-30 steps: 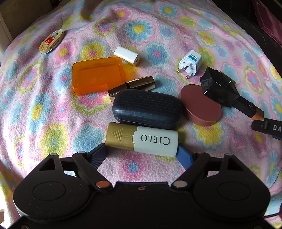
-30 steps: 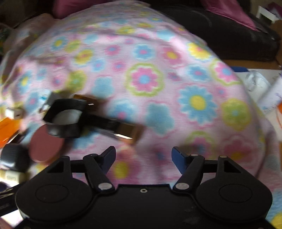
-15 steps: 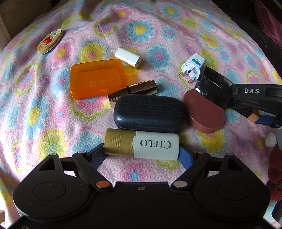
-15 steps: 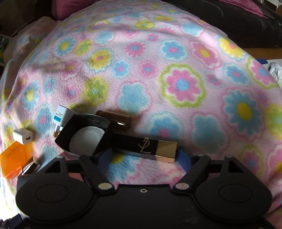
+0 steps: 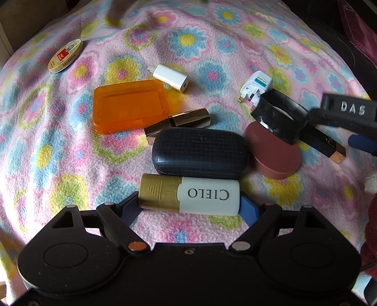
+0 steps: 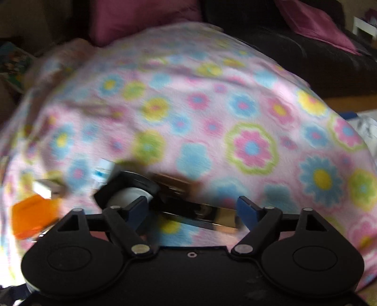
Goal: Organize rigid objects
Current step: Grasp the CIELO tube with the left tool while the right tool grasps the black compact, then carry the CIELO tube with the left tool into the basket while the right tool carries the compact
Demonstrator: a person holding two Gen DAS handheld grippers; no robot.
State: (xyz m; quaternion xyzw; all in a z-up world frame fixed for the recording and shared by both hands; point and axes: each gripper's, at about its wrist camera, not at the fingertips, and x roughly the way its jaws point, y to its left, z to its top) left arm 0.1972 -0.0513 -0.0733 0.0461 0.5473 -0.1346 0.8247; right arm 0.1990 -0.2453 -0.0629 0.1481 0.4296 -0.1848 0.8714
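Note:
My left gripper [image 5: 188, 207] is shut on the white and gold CIELO bottle [image 5: 189, 194], which lies crosswise on the flowered blanket just in front of the dark glasses case [image 5: 200, 153]. My right gripper [image 6: 193, 209] is open, its fingers on either side of the black and gold YSL tube [image 6: 202, 214], which also shows in the left wrist view [image 5: 325, 143]. A black square compact [image 5: 280, 117] rests partly on the brown round lid [image 5: 273, 153]; in the blurred right wrist view the compact [image 6: 127, 190] is just left of my left finger.
On the blanket [image 5: 212, 42] lie an orange box [image 5: 129, 108], a gold lipstick [image 5: 179, 122], a white USB charger [image 5: 170, 77], a white plug adapter [image 5: 255, 87] and a round tin [image 5: 66, 56]. A dark sofa with pink cushions [image 6: 315, 21] stands behind.
My right gripper has moved in over the YSL tube, and its arm now reaches further into the left wrist view. My left gripper has stayed shut on the CIELO bottle.

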